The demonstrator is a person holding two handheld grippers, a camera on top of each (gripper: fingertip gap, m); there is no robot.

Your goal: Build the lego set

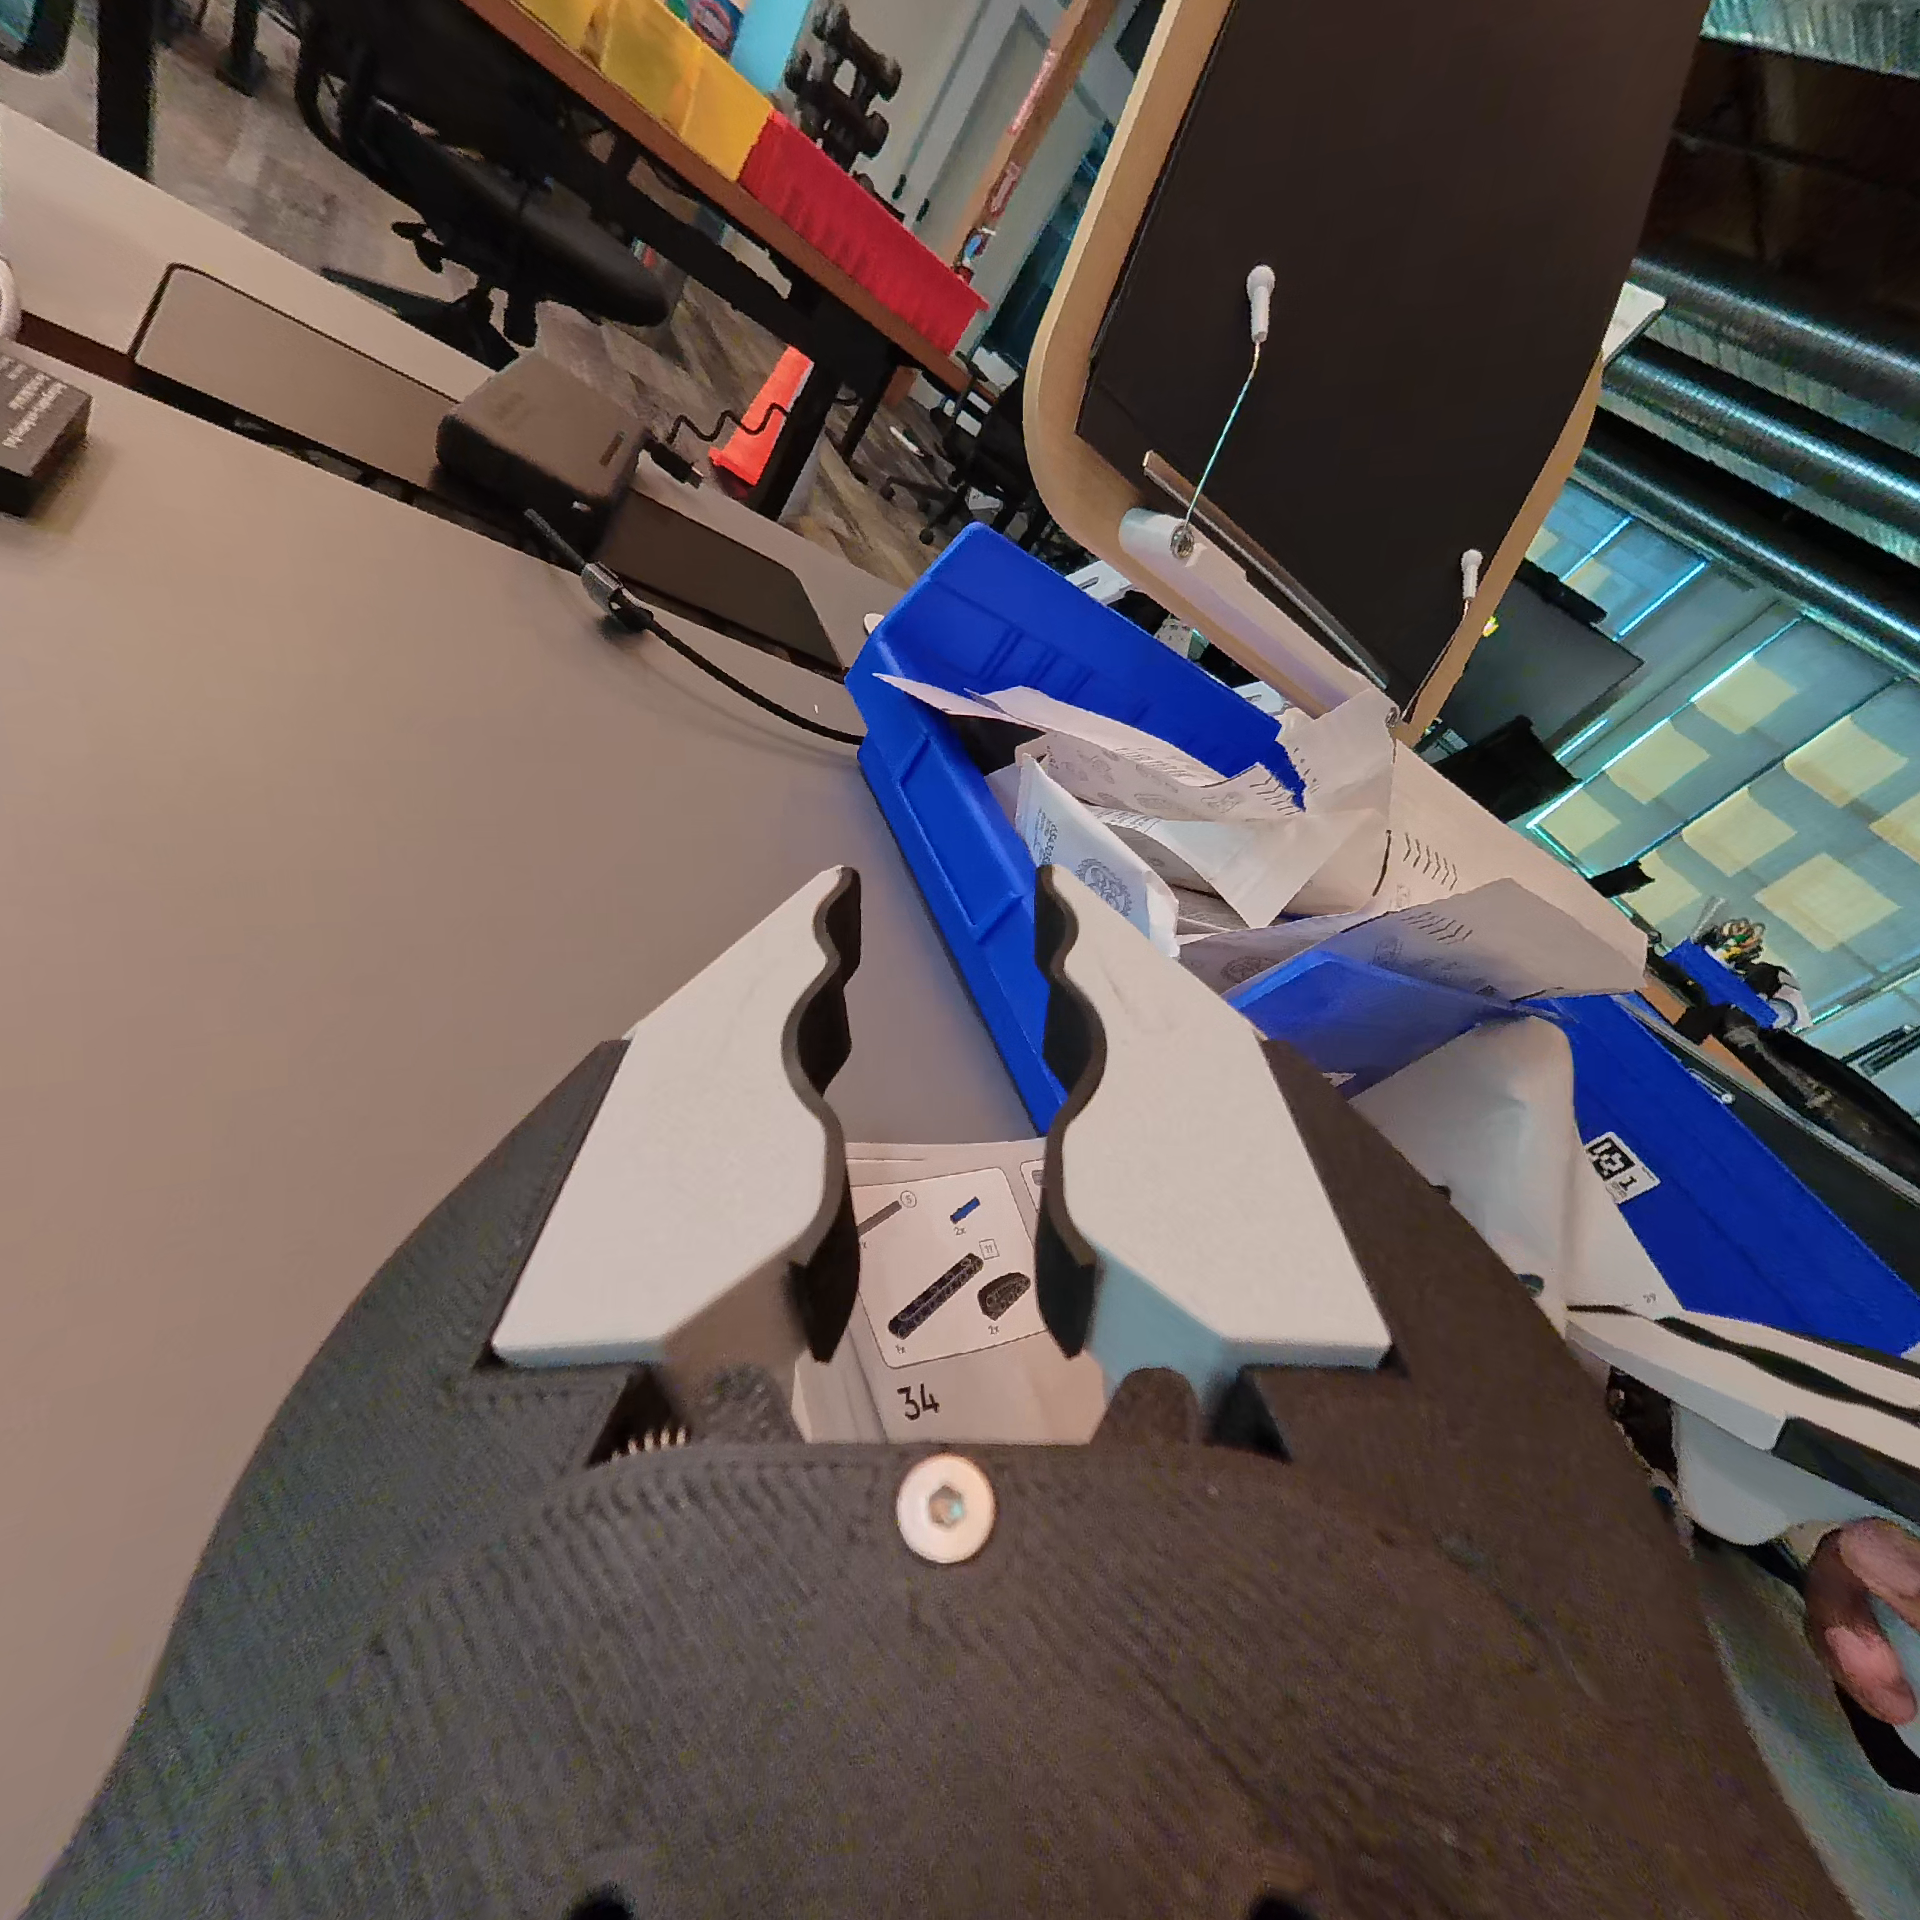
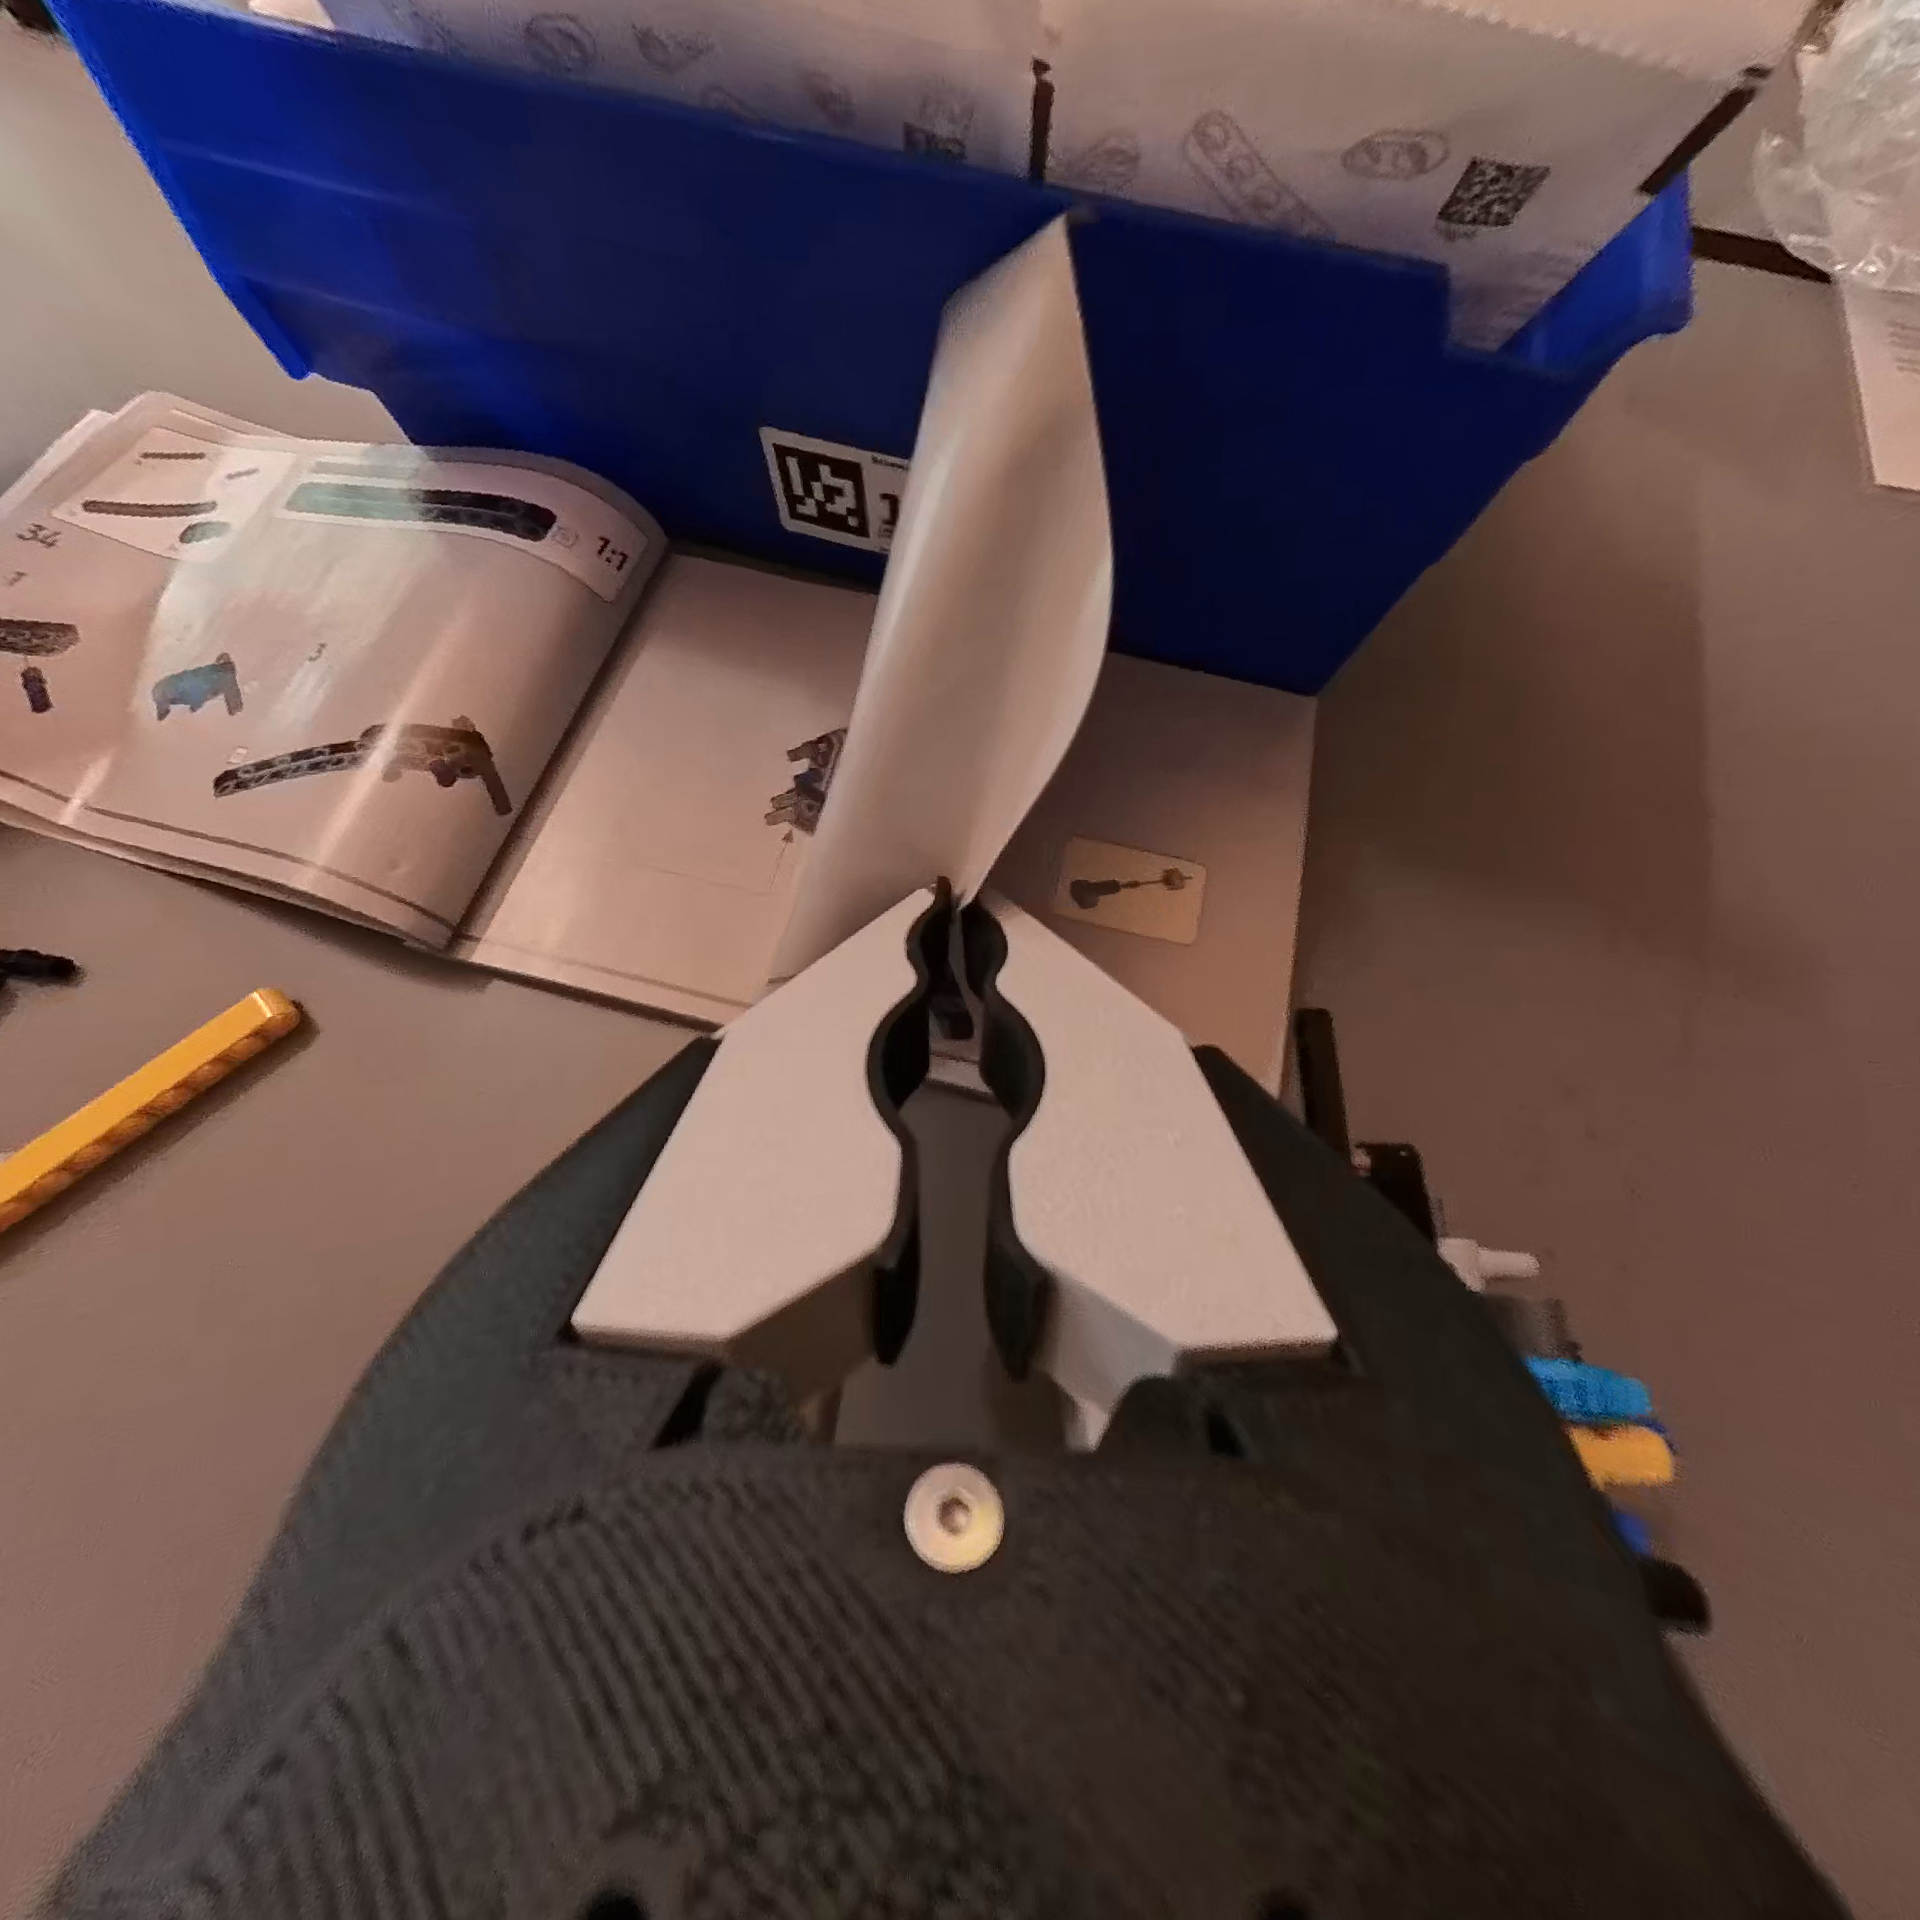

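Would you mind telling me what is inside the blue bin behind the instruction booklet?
The blue bin holds crumpled white paper bags printed with part outlines, which stick up above its rim. Whatever lies beneath them is covered by the paper and the bin's wall.

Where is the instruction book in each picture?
Left wrist view: the instruction book peeks out low in the middle, between the open left gripper fingers.
Right wrist view: it lies open on the table, left of centre; the right gripper pinches one lifted page.
Shared landmark: the blue bin just behind the book.
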